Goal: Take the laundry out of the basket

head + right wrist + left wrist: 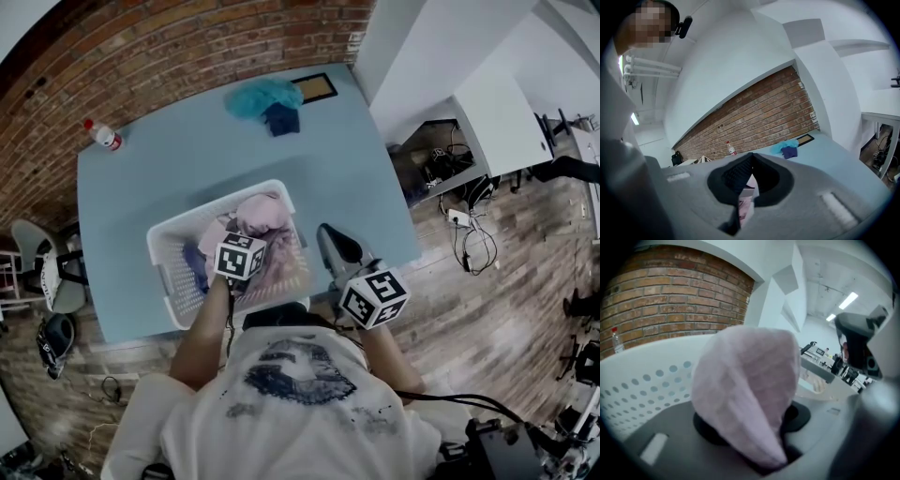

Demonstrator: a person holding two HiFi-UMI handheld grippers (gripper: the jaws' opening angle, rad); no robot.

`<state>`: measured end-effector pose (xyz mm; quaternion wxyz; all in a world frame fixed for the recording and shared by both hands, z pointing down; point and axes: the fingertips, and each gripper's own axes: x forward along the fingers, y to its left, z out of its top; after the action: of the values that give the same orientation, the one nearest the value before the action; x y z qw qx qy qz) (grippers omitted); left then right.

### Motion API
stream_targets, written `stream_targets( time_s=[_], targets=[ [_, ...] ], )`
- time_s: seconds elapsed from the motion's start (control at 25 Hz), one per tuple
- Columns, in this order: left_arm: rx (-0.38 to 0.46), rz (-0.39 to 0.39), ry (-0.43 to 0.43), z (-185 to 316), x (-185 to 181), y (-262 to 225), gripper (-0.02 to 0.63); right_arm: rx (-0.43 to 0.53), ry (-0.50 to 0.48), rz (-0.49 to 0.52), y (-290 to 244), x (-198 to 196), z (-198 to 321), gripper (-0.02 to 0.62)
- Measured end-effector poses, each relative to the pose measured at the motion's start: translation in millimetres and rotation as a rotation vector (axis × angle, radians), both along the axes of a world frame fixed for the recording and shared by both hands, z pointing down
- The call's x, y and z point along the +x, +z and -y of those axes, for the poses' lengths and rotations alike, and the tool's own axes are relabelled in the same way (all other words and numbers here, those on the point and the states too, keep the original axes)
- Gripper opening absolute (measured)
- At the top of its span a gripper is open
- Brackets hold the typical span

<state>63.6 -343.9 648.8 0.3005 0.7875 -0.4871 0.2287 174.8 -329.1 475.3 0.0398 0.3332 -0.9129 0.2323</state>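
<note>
A white perforated laundry basket [169,272] stands on the blue table [169,178] just in front of the person. Laundry fills it, with a pale pink cloth [262,214] heaped on top. My left gripper [240,256] reaches down into the basket, its marker cube hiding the fingertips. In the left gripper view the pink cloth [745,385] bulges up from between the jaws of that gripper [757,427], which is shut on it, with the basket wall [647,380] behind. My right gripper [334,242] hovers beside the basket's right edge, shut with nothing in it [750,161].
A teal cloth [258,96] and a dark blue cloth [281,119] lie at the table's far side next to a framed board [315,88]. A plastic bottle [103,135] stands at the far left corner. A brick wall runs behind the table. Chairs and cables are on the floor.
</note>
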Motion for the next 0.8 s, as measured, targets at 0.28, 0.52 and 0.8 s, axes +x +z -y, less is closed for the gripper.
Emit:
stream_targets(
  time_s=[0.28, 0.52, 0.8],
  targets=[
    [0.039, 0.016, -0.034, -6.9, -5.8, -13.6, 0.206, 0.002, -0.002, 0.017, -5.4, 3.1, -9.4, -0.003],
    [0.117, 0.018, -0.094, -14.8, -14.6, -36.4, 0.189, 0.010, -0.026, 0.027, -7.1, 5.5, -15.4, -0.003],
    [0.282, 0.003, -0.249, -30.2, -43.0, -87.0, 0.170, 0.031, -0.107, 0.048, -18.1, -9.0, -24.8, -0.003]
  ],
)
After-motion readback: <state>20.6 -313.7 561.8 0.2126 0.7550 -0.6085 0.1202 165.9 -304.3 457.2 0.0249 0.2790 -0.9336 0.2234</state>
